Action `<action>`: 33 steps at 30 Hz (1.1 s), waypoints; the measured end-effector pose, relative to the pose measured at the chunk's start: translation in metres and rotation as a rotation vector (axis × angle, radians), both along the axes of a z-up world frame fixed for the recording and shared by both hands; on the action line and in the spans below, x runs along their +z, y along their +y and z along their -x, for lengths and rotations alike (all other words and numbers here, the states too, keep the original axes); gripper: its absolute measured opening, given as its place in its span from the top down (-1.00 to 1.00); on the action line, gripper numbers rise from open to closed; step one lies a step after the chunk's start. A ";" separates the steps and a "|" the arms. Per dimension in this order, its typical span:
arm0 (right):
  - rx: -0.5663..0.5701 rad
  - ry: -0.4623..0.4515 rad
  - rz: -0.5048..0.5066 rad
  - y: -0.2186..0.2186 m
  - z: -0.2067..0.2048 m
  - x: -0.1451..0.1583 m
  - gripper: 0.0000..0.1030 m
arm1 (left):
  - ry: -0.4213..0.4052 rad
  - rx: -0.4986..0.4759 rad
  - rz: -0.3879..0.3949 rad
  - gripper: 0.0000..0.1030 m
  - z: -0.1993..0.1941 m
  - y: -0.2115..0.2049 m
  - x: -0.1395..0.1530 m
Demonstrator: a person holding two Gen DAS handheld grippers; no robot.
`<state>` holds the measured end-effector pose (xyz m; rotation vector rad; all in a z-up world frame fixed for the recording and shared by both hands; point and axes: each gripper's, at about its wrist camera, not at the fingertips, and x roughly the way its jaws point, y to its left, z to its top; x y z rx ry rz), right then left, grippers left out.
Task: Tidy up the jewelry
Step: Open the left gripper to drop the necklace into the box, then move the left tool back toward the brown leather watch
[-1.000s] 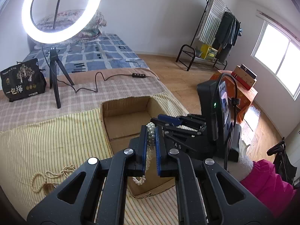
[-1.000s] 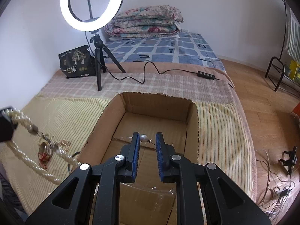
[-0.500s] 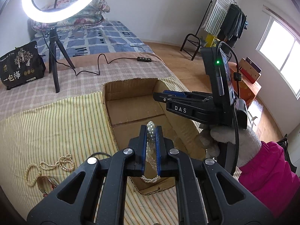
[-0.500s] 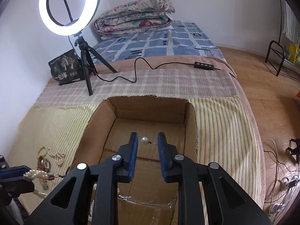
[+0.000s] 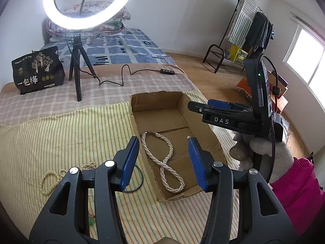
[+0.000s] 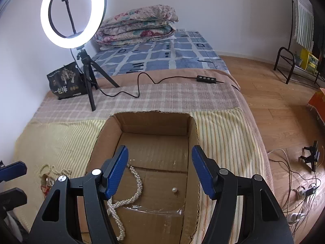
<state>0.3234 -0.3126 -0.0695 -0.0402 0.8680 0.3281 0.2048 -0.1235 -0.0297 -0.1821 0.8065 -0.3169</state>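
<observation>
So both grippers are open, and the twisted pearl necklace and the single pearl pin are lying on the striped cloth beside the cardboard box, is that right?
Not quite. The left gripper and right gripper are open, but the pearl necklace and pearl pin lie inside the cardboard box, not on the striped cloth. Both wrist views show it.

Bright daylight, glaring ring light [image 5: 89, 4], fisheye-warped dark corners.

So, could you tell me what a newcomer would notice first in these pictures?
Probably the glowing ring light on its tripod at the back of the bed, left of the folded quilt. Next, the cardboard box in the middle, with a twisted pearl necklace and a single pearl lying on its floor.
</observation>
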 end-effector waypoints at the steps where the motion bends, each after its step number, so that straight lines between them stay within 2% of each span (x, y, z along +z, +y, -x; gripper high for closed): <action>1: -0.008 -0.003 0.002 0.000 0.003 0.003 -0.25 | -0.005 0.006 -0.002 0.00 0.003 0.004 0.002; 11: -0.039 -0.043 0.047 0.009 0.057 0.031 -0.26 | -0.024 0.089 -0.022 0.00 0.033 0.057 0.017; 17: -0.032 -0.079 0.041 0.022 0.088 0.043 -0.47 | -0.035 0.162 -0.032 0.00 0.049 0.100 0.019; 18: -0.033 -0.087 0.039 0.024 0.093 0.044 -0.56 | -0.039 0.174 -0.032 0.00 0.051 0.108 0.019; 20: -0.034 -0.103 0.044 0.030 0.104 0.047 -0.57 | -0.041 0.195 -0.032 0.00 0.054 0.123 0.017; 22: -0.013 -0.109 0.039 0.039 0.116 0.048 -0.57 | -0.027 0.192 -0.033 0.00 0.056 0.138 0.015; 25: 0.028 -0.122 0.031 0.052 0.133 0.047 -0.57 | -0.011 0.213 -0.037 -0.12 0.059 0.160 0.011; 33: 0.165 -0.127 0.090 0.101 0.173 0.027 -0.57 | 0.035 0.278 -0.022 -0.14 0.059 0.202 -0.004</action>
